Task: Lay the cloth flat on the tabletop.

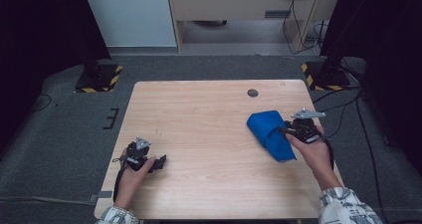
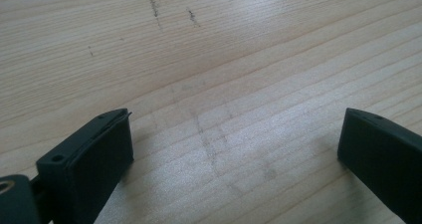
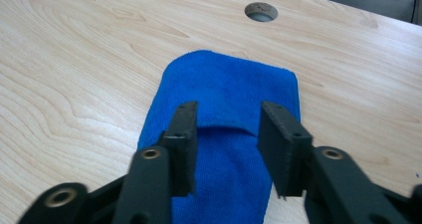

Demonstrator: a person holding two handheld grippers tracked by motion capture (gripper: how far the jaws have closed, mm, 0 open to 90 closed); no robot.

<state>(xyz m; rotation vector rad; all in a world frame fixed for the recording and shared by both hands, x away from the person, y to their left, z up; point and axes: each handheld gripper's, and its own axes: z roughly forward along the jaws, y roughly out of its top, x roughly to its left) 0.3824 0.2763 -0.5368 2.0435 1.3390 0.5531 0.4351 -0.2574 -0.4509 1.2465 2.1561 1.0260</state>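
Right gripper (image 3: 226,134): jaws half-closed astride blue cloth (image 3: 234,92)'s folded edge (no pinch evident), lined up to fold.
Left gripper (image 2: 234,149): wide open, empty, parked.

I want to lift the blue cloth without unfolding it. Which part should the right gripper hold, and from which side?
Probably the folded edge across the top of the blue cloth, where the right gripper already straddles it. Come from the person's side, along its length: that raised fold offers layers to pinch.

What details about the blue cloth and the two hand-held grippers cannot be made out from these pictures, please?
- Right gripper view: the blue cloth's near end, cut off by the bottom edge and the jaws.
- The same view: whether the right hand-held gripper pinches the fold.
- High view: the left hand-held gripper's jaws, too small and dark.
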